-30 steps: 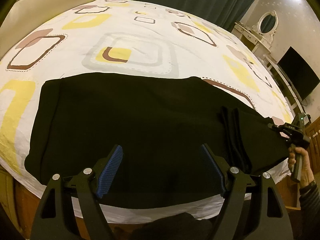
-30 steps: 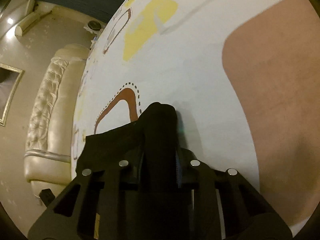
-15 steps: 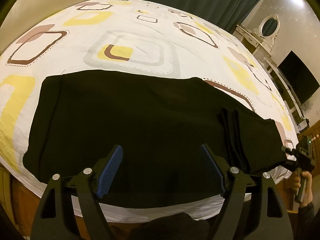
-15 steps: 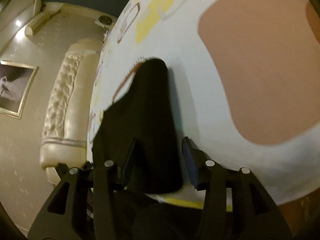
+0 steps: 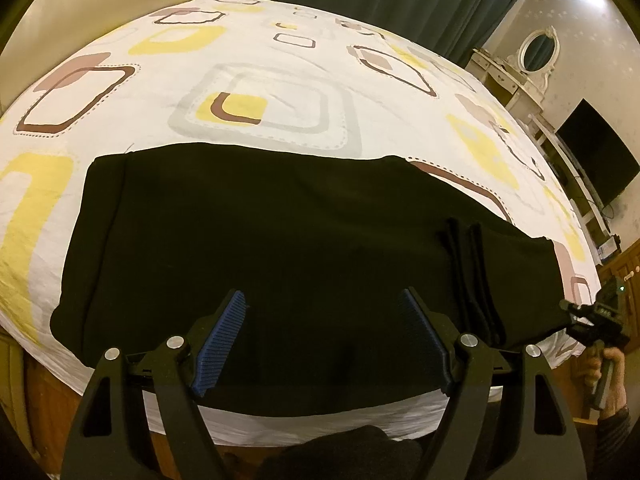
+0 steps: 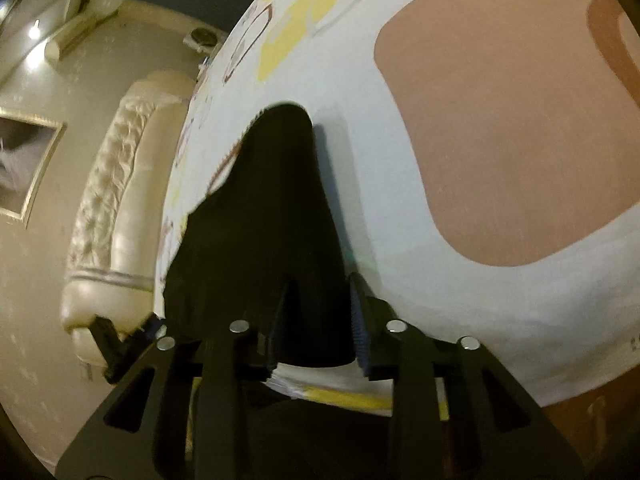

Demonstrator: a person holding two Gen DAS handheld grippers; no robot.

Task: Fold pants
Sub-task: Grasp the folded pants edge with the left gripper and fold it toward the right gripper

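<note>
Right gripper has backed off the black pants toward the bed edge, jaws closing w/ the leg end between them, not clamped yet. Pants lie flat on the patterned bedsheet, near edge. Soft, light, floppy: grab hem corners. Left gripper spread wide above the pants, holding nothing.

The left wrist camera looks steeply down across the bed from its near edge, pants filling 6 o'clock. The right wrist camera sits low and close at the pants' end, facing along them toward the headboard at 9 o'clock. Both share pants and bed.
</note>
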